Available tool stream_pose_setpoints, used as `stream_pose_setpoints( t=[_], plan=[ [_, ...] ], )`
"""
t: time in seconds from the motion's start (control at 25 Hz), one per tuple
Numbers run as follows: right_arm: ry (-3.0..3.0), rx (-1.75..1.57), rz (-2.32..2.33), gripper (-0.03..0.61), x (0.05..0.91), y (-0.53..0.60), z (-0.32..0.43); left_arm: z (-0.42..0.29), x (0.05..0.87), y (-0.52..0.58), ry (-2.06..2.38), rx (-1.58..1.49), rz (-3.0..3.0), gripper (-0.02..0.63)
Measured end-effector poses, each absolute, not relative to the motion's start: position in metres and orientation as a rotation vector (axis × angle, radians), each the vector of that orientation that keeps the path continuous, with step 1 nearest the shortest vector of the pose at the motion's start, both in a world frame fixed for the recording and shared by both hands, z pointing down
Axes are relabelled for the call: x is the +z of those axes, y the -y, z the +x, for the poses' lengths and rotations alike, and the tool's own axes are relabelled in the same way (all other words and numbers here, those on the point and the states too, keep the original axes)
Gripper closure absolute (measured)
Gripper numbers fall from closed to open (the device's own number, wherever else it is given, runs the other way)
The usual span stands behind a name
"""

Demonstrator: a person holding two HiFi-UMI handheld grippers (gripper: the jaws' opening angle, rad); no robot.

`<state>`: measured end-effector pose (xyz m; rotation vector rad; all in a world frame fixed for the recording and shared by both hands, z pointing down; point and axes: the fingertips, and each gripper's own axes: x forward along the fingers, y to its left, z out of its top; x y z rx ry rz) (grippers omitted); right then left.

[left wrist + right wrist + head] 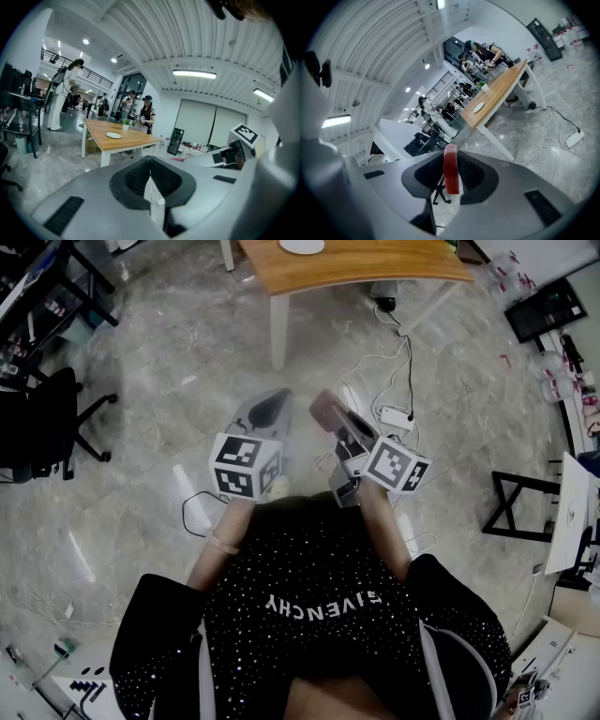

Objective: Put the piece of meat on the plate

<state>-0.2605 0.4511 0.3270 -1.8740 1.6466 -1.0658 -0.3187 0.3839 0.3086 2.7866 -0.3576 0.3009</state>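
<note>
Open office with a marble floor [169,362], and the meat is hanging in mid-air, well short of the plate.
The right tongs [451,180] are clamping a flat red slab of meat [450,164] on edge, probably so it isn't slipping during the carry. It's looking smooth and glossy, poking up past the pads. The left tongs [150,176] are sitting together and empty just beside them. The white plate [478,107] is waiting on the wooden tabletop [501,89], well ahead of both tongs.

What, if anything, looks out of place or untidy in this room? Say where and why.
Loose cables and a power strip sprawl across the floor near the table: a likely trip hazard. Nothing looks spilled or broken.
</note>
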Motion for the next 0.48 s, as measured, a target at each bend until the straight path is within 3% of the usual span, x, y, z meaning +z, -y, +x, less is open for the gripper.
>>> stream_pose_setpoints(
  t=[0.48],
  plan=[
    [-1.67, -1.075, -1.869, 0.485, 0.326, -0.439, -0.285, -0.348, 0.319, -0.375, 0.4, 0.317, 2.773, 0.604]
  ],
)
